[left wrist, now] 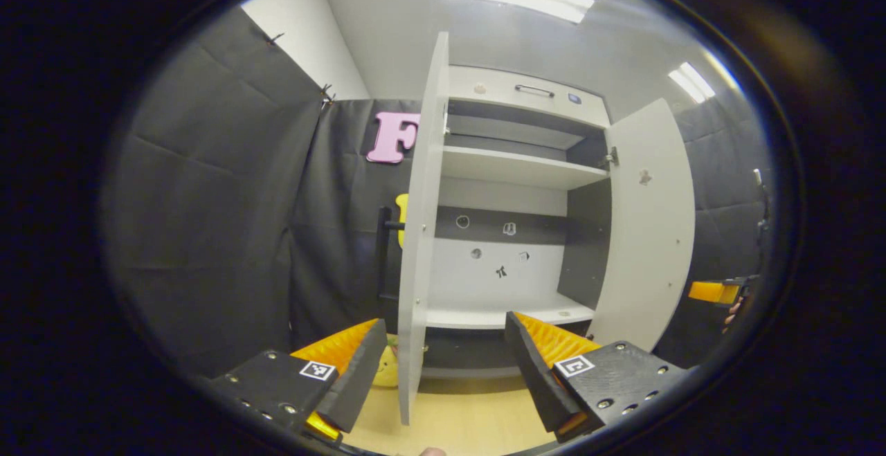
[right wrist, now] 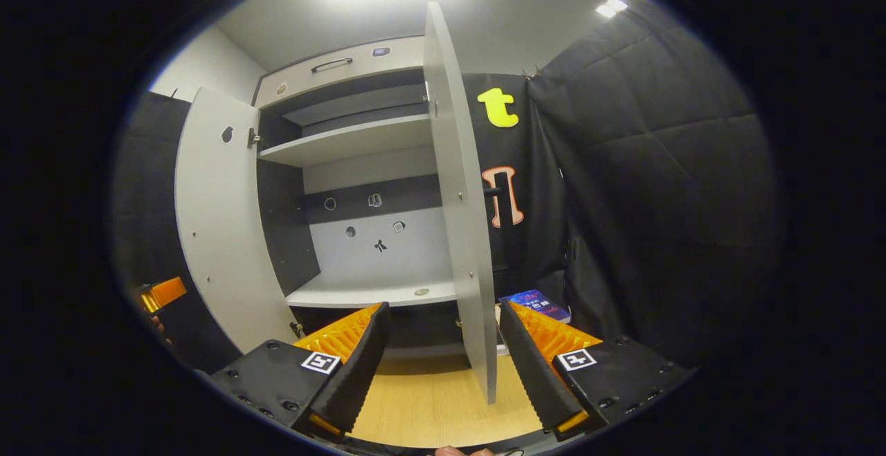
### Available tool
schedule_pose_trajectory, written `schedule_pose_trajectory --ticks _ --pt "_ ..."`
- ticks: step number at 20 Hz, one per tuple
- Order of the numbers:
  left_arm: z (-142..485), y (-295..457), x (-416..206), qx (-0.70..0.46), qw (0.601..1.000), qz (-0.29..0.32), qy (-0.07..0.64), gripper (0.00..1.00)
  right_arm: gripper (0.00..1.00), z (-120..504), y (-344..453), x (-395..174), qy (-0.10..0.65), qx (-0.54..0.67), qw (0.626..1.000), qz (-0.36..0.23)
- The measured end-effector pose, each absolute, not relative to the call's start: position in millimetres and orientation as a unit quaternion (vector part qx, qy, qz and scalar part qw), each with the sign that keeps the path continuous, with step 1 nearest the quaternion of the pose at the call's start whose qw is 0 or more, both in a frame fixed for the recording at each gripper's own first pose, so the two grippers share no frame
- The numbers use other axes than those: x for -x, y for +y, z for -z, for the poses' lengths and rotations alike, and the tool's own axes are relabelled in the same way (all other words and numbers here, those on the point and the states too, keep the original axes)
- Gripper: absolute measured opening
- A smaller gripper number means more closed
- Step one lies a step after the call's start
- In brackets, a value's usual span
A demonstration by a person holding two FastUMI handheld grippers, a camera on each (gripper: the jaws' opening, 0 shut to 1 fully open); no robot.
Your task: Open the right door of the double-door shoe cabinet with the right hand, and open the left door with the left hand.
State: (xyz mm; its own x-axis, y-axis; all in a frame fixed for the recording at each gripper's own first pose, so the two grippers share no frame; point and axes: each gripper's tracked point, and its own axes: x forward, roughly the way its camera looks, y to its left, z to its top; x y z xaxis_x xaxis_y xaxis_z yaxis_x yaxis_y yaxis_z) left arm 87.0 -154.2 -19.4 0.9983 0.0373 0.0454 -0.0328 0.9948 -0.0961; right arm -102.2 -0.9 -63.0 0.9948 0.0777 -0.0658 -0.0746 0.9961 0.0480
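Shoe cabinet [left wrist: 512,186]: stands at the back of the booth on a light wooden surface [left wrist: 457,421], both doors swung outward, white shelves exposed.
Left door [left wrist: 422,234]: open, seen edge-on in the left gripper view, its black handle [left wrist: 383,248] on the outer face.
Right door [right wrist: 460,200]: open, edge-on in the right gripper view, with its black handle [right wrist: 504,196] behind it.
Left claw [left wrist: 443,366]: released, fingers spread either side of the left door's edge, apart from it.
Right claw [right wrist: 443,362]: released, fingers spread astride the right door's lower edge, not touching.
Book [right wrist: 536,304]: lies beside the cabinet's right side.
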Motion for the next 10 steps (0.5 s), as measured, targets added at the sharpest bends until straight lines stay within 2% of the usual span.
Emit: schedule_pose_trajectory --ticks 1,4,5,6,7,8,10 --pt "18.5 -156.5 -85.4 0.049 0.998 -0.016 -0.030 0.98 0.98 61.9 1.7 103.1 0.032 -0.021 0.998 -0.040" --pt "22.2 -166.4 -84.7 0.061 0.998 -0.009 -0.031 0.98 0.98 58.4 10.7 102.9 0.024 -0.018 0.998 -0.047" --pt "25.9 -170.4 -85.3 0.062 0.998 -0.005 -0.029 1.00 0.92 57.7 12.4 103.0 0.021 -0.018 0.999 -0.047" --pt "29.6 -173.0 -87.0 0.057 0.998 -0.002 -0.027 0.98 0.98 58.6 14.8 103.1 0.019 -0.016 0.999 -0.048" --pt "31.5 -173.6 -87.4 0.049 0.998 -0.003 -0.025 0.98 0.98 59.6 16.8 102.8 0.018 -0.013 0.999 -0.049" --pt "32.7 -174.1 -89.0 0.042 0.999 -0.007 -0.025 0.99 0.92 62.8 16.9 103.1 0.019 -0.010 0.999 -0.049" --pt "34.4 -179.9 -91.2 0.038 0.999 -0.008 -0.024 1.00 0.92 67.7 15.4 102.7 0.024 -0.006 0.998 -0.053"
